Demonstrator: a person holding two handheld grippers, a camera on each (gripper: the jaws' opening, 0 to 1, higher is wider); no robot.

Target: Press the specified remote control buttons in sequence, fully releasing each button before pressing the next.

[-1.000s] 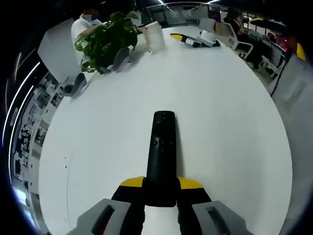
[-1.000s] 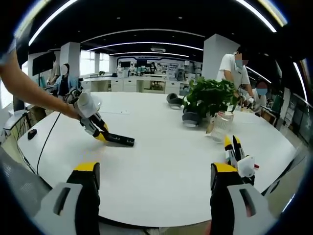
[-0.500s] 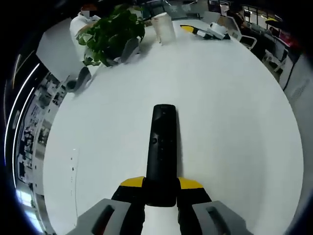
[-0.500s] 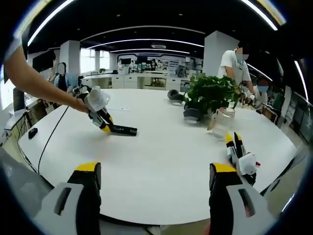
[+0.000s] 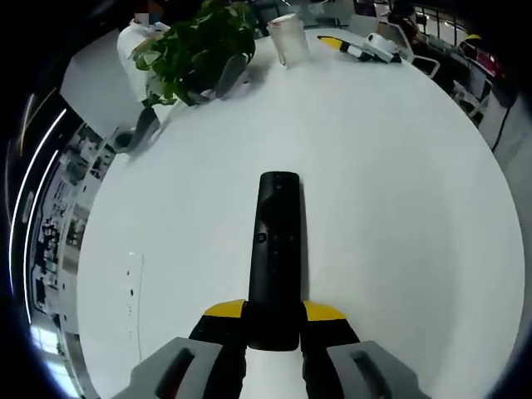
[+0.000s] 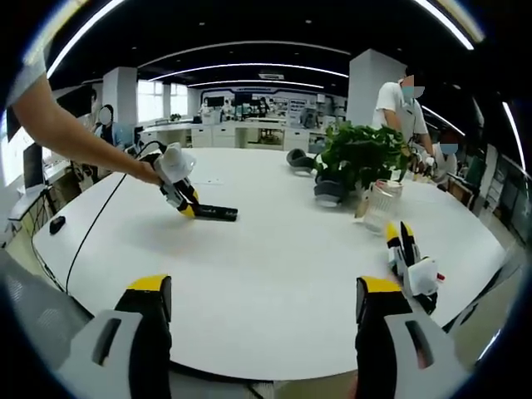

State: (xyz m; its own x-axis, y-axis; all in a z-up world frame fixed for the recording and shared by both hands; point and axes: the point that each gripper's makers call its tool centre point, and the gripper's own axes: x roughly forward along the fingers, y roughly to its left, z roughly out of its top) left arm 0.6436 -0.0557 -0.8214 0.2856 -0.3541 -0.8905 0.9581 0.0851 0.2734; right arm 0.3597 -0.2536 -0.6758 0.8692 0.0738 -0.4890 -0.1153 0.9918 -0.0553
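Note:
A long black remote control [image 5: 275, 258] points away from me over the white round table [image 5: 399, 208], its near end clamped between the yellow-tipped jaws of my left gripper [image 5: 273, 322], which is shut on it. Small round buttons show near its middle. From the right gripper view the same remote [image 6: 214, 213] sticks out of the left gripper [image 6: 184, 204], held by a person's arm [image 6: 75, 137] low over the table at the left. My right gripper [image 6: 259, 301] stands open near the table's front edge, nothing between its fingers [image 6: 150, 298].
A potted green plant [image 6: 359, 156] and a clear ribbed jar [image 6: 376, 209] stand at the back right of the table [image 6: 266, 266]. Another yellow-and-white gripper tool [image 6: 411, 266] lies at the right edge. A black cable [image 6: 87, 237] runs off the left. People stand behind.
The left gripper with the remote has moved further toward the table's middle and the plant. My right gripper has stayed open and still.

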